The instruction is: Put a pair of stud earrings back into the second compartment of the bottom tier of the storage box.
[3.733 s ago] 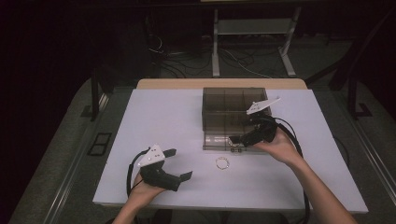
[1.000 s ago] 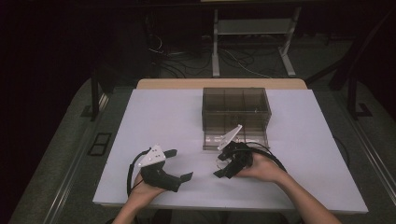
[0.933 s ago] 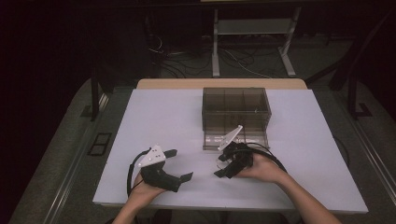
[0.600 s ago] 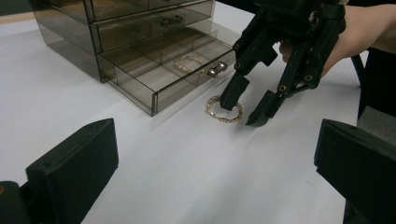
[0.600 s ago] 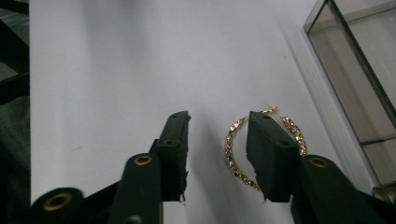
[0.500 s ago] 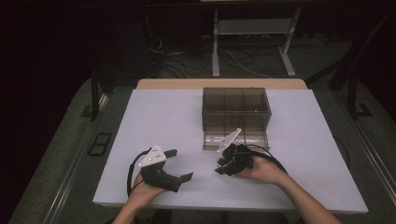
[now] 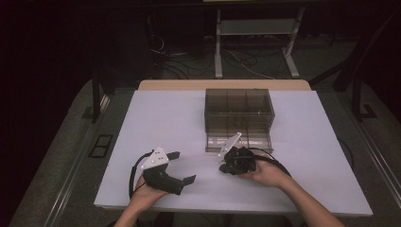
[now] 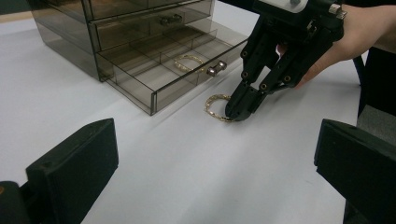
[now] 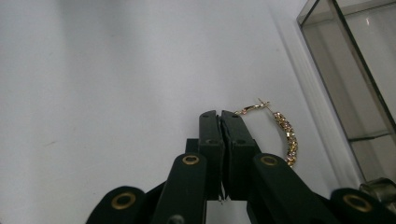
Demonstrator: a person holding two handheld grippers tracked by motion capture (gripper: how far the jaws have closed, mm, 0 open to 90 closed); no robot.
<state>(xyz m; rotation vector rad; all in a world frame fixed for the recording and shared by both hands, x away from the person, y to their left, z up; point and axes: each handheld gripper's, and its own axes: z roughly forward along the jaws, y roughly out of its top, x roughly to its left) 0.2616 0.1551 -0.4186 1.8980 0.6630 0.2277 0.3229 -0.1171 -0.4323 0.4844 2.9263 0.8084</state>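
Observation:
A gold beaded hoop (image 8: pixel 215 108) lies on the white table (image 7: pixel 156 123), just in front of the smoky plastic drawer box (image 7: pixel 239 111). The box's bottom drawer (image 8: pixel 177 74) is pulled out and holds a second gold hoop (image 8: pixel 189 60). My right gripper (image 9: pixel 220 114) points down at the table; its jaws have just been closing and now stand together on the near rim of the hoop (image 9: pixel 287 135). Its tips (image 8: pixel 238 109) cover the hoop's right side in the left gripper view. My left gripper (image 7: pixel 185 166) rests at the front left, open and holding nothing.
The drawer box has several closed drawers above the open one, each with a small metal knob (image 8: pixel 215 70). Bare white tabletop lies between the two grippers. A metal stand (image 7: pixel 255 28) and cables lie on the dark floor beyond the table.
The right hand came from the drawer down to the table in front of it. Over the last second its jaws closed at the hoop. The left gripper stayed put.

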